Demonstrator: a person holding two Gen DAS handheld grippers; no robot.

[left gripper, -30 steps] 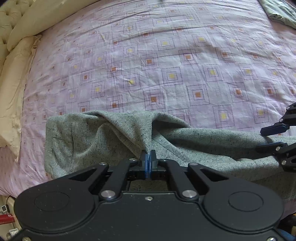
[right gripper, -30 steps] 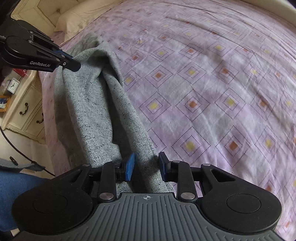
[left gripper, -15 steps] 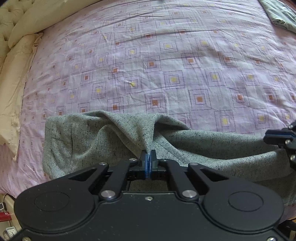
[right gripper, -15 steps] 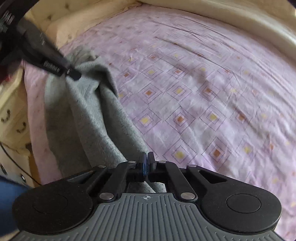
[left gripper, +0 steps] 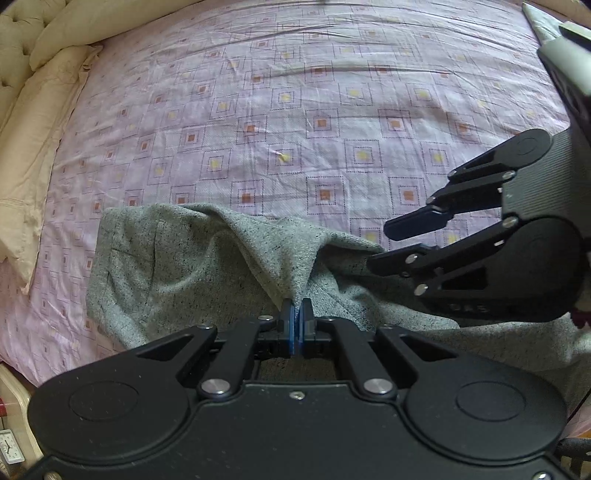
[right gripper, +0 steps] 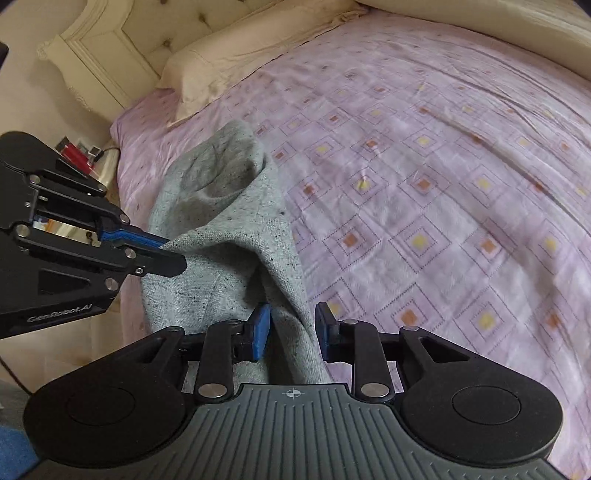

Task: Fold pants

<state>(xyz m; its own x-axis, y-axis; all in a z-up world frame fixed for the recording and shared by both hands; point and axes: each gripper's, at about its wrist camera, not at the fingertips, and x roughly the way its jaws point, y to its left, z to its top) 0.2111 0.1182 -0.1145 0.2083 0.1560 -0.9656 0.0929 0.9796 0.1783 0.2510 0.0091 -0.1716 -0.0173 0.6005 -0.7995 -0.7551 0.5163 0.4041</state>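
Grey speckled pants (left gripper: 184, 266) lie bunched along the near edge of the bed, seen also in the right wrist view (right gripper: 229, 236). My left gripper (left gripper: 296, 314) is shut on a raised fold of the pants, and its tips (right gripper: 173, 254) show at the left of the right wrist view. My right gripper (right gripper: 291, 328) has its jaws opening, with a ridge of the pants running between the blue pads (right gripper: 260, 332), which stand apart from it. In the left wrist view the right gripper (left gripper: 378, 245) hovers just above the cloth, close to the right of the left one.
A pink sheet (left gripper: 332, 110) with a square pattern covers the bed. Cream pillows (left gripper: 33, 147) and a tufted headboard (right gripper: 122, 40) lie at the bed's head. A nightstand (right gripper: 85, 155) with small items stands beside it. A green cloth (left gripper: 535, 18) lies at the far corner.
The right gripper shut on the pants half a second ago and its jaws now stand apart again. It slid along the pants toward the left gripper, which kept its grip and place.
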